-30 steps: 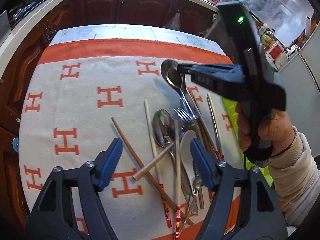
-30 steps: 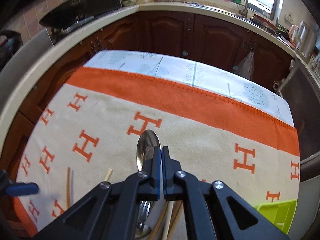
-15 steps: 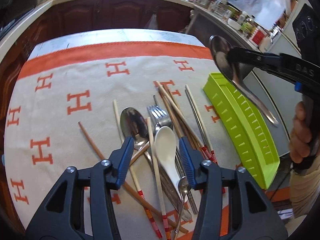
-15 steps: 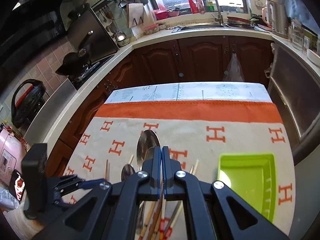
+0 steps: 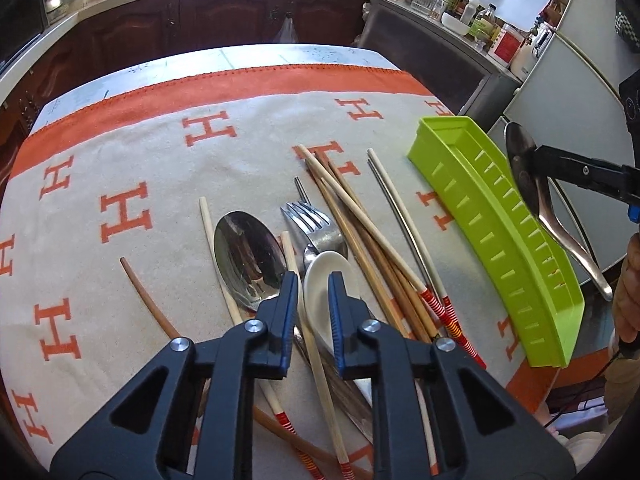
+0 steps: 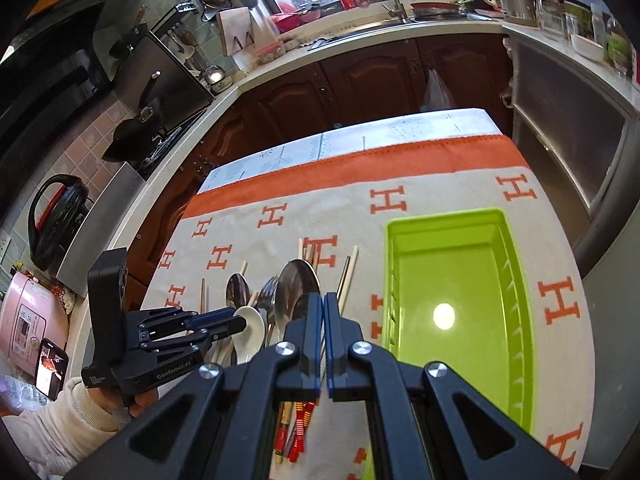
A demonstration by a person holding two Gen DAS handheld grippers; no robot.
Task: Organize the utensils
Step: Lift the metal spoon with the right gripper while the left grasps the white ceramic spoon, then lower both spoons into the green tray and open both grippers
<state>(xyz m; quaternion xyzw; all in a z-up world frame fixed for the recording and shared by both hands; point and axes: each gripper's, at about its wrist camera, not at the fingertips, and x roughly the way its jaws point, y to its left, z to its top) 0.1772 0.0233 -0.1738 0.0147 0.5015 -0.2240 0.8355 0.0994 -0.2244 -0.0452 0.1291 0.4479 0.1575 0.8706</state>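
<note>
Item: steel spoon (image 6: 298,286), pinched at the neck by the right claw (image 6: 323,308), jaws pressed together on it, bowl forward; carried clear of the table (image 5: 248,128) beside the green tray (image 6: 452,304), presumably for deposit there. Tray: empty, set at the table's right side, long axis along the pile so utensils can be laid in lengthwise. Left claw (image 5: 313,294): partly spread, holding nothing, its fingers either side of the white ceramic spoon (image 5: 326,280), apparently lined up to take it. Remaining stock, heaped mid-table on the H-patterned cloth (image 5: 124,216): a large metal spoon (image 5: 248,256), a fork (image 5: 312,220), wooden chopsticks (image 5: 360,232) crossing one another, some red-banded at the ends. Sorting judged at an early stage.
</note>
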